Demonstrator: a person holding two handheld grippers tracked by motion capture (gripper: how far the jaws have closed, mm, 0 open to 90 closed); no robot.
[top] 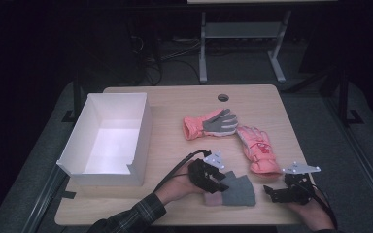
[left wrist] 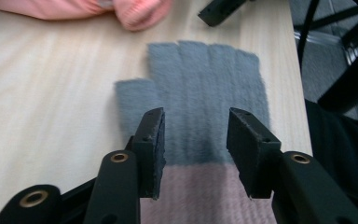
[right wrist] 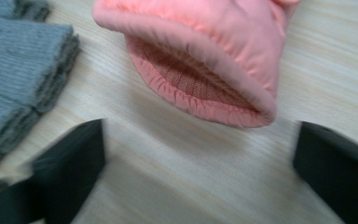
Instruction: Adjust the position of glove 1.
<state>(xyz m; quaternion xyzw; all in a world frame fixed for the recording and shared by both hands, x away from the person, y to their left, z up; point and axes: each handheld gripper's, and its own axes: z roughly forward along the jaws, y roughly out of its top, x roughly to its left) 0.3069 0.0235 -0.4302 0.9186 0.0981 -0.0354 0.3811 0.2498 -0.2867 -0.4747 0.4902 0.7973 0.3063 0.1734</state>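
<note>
High view, no legible writing, left tool (top: 219, 180) released over grey glove (top: 238, 191), right tool (top: 272, 193) released.

A light wooden worktop (top: 165, 99) with rounded corners and a round cable hole (top: 223, 97) stands on grey carpeted floor (top: 315, 121). Behind it, a grey metal table frame (top: 203, 48) and tangled black cables (top: 150, 60) sit in a dim, dark room.
</note>
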